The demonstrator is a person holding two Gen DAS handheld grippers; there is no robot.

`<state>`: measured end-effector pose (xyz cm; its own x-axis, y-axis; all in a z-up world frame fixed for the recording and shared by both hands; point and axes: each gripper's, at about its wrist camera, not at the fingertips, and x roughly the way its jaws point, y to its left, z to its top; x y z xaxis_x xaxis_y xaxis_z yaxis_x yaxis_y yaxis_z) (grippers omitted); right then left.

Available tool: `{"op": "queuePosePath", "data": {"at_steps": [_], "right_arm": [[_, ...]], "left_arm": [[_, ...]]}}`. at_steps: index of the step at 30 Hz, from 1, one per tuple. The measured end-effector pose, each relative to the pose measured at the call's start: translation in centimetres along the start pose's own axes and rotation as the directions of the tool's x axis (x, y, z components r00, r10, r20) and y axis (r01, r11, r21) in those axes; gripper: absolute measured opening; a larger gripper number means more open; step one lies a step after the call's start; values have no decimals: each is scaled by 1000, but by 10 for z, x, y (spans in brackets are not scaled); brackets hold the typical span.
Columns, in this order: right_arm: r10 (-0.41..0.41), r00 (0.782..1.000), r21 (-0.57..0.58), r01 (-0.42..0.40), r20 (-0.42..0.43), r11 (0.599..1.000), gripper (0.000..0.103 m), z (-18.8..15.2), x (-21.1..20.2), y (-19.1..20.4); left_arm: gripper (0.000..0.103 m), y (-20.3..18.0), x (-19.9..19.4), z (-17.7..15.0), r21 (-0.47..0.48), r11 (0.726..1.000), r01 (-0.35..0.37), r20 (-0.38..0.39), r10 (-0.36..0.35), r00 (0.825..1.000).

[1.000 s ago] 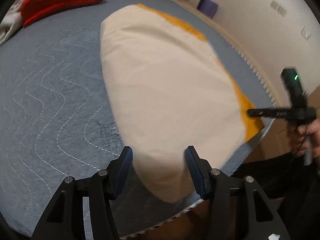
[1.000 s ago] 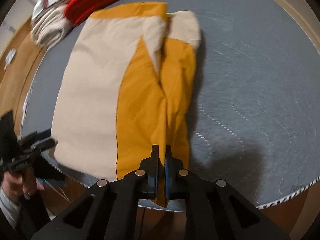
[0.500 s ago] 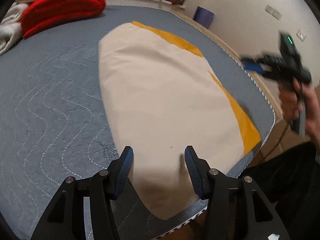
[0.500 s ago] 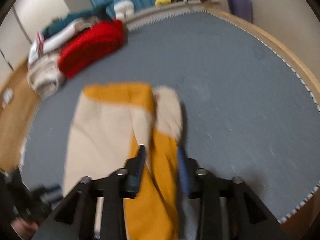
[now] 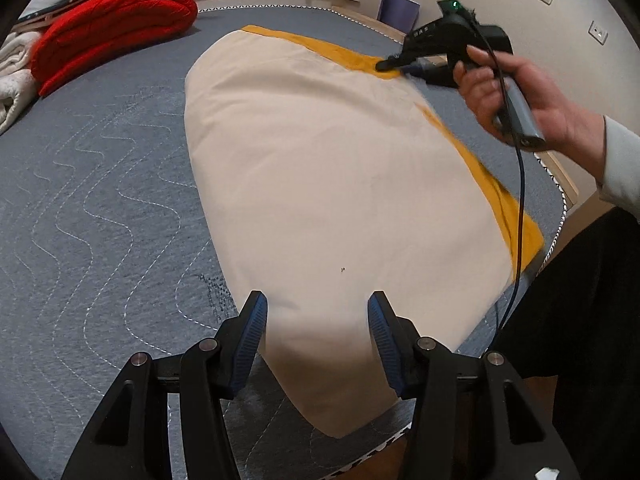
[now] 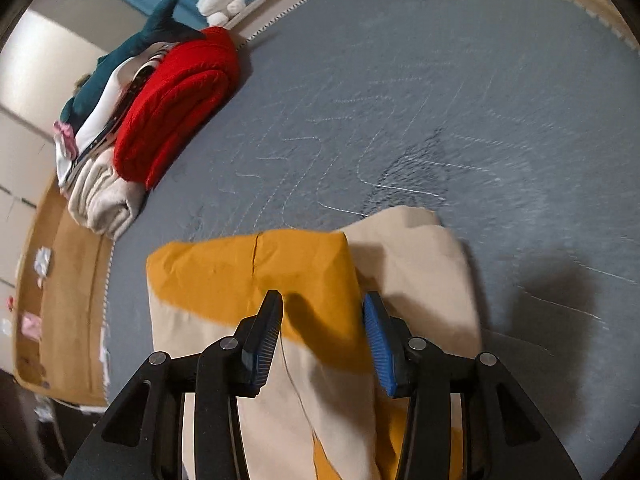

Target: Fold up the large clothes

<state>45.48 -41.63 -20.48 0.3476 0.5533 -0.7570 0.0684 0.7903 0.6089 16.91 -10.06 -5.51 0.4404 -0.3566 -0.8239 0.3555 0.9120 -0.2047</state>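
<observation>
Far left on the grey quilted bed cover (image 5: pixel 100 208), a rolled red blanket (image 5: pixel 116 24) sits against a folded cream towel (image 5: pixel 12 84), well away from the work. In the right wrist view the same pile shows with a teal plush (image 6: pixel 160 32) on top, by the bed's edge.

Moving in, the left gripper (image 5: pixel 318 324) hangs low over the near end of the cream-and-orange garment (image 5: pixel 320 168), jaws spread, blue pads clear of the cloth on either side. Nothing is pinched; the fabric simply lies flat beneath them.

The garment itself lies folded lengthwise across the middle of the cover, cream panel uppermost, an orange strip running along its right edge down to the near corner at the bed's edge.

Now to the right: the right hand (image 5: pixel 516 96) comes in over the far right side of the garment, carrying the right gripper (image 6: pixel 322 328), a cable trailing down from the handle. From that gripper's own camera, the jaws have just been closing but stand parted, with the orange fold between them and below; the pads do not press on it. Beside that fold, a cream flap lies bunched to its right, casting a shadow on the cover.
</observation>
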Motion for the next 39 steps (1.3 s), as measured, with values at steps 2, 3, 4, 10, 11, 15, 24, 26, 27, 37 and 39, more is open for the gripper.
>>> {"op": "queuePosePath", "data": {"at_steps": [2, 3, 4, 10, 11, 15, 24, 26, 27, 37, 39], "right_arm": [[19, 998, -4, -19, 62, 1000, 2, 6, -3, 5], [25, 994, -3, -25, 109, 1000, 1, 11, -7, 9], [40, 987, 1, -40, 157, 999, 1, 13, -17, 10], [-228, 974, 154, 226, -3, 962, 3, 5, 25, -38], [-248, 969, 130, 245, 8, 961, 4, 6, 21, -33], [-377, 913, -3, 382, 158, 924, 22, 1, -18, -3], [-153, 988, -505, 119, -26, 855, 24, -97, -48, 28], [-282, 952, -578, 164, -121, 800, 24, -130, -26, 14], [-310, 941, -591, 174, -136, 788, 23, -139, -23, 8], [-183, 976, -550, 91, -115, 830, 25, -140, -63, -4], [-208, 969, -580, 93, -135, 809, 26, -143, -56, -3]], "left_arm": [[48, -1, 0, 1, -1, 1000, 13, 0, -13, 1000], [49, -2, 0, 2, 3, 1000, 19, 3, -19, 1000], [50, -5, 2, 3, 6, 1000, 26, -2, -26, 1000], [50, -7, 5, -1, 13, 1000, 25, -41, -24, 999], [50, -3, 4, -1, -6, 999, 36, -46, -36, 998], [50, 8, 1, 1, -63, 996, 67, -48, -70, 996], [49, -1, -10, 24, -57, 995, 81, 13, -81, 997], [49, 0, -4, 35, -42, 997, 67, 5, -67, 998], [49, 1, 2, 43, -37, 998, 55, 2, -55, 998], [47, 43, 69, 147, -153, 986, -71, 35, 77, 996], [44, 50, 82, 175, -174, 981, -88, 39, 96, 995]]}}
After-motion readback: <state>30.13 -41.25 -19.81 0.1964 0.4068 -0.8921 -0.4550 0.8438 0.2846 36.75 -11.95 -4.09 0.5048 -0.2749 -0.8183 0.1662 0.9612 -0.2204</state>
